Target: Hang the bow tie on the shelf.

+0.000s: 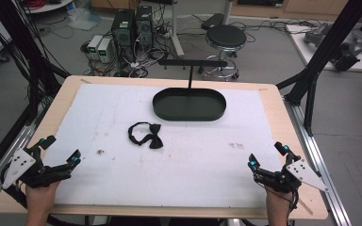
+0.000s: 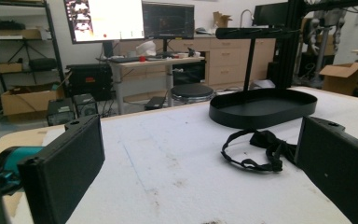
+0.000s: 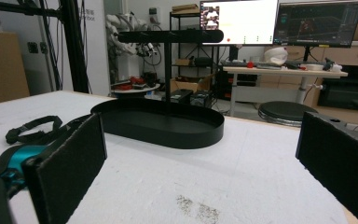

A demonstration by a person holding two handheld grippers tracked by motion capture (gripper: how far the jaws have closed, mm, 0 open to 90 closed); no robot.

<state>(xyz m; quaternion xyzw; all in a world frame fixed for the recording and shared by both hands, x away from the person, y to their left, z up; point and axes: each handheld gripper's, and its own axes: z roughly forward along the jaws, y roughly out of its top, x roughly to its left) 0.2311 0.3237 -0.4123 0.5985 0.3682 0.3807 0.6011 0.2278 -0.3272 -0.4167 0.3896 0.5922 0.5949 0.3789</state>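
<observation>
Both claws rest wide apart and empty at the near corners of the surface, the left claw and the right claw. A black fabric bow tie with a looped strap lies mid-surface, just near of an oval black tray.

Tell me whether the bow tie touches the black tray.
Apart. The high view shows white mat between the bow tie and the black tray.

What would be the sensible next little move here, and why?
Probably the left tool should reach forward toward the black bow tie. Both tools rest open near the table's front edge, holding nothing, and the bow tie lies loose on the white mat, short of the black oval tray.
</observation>
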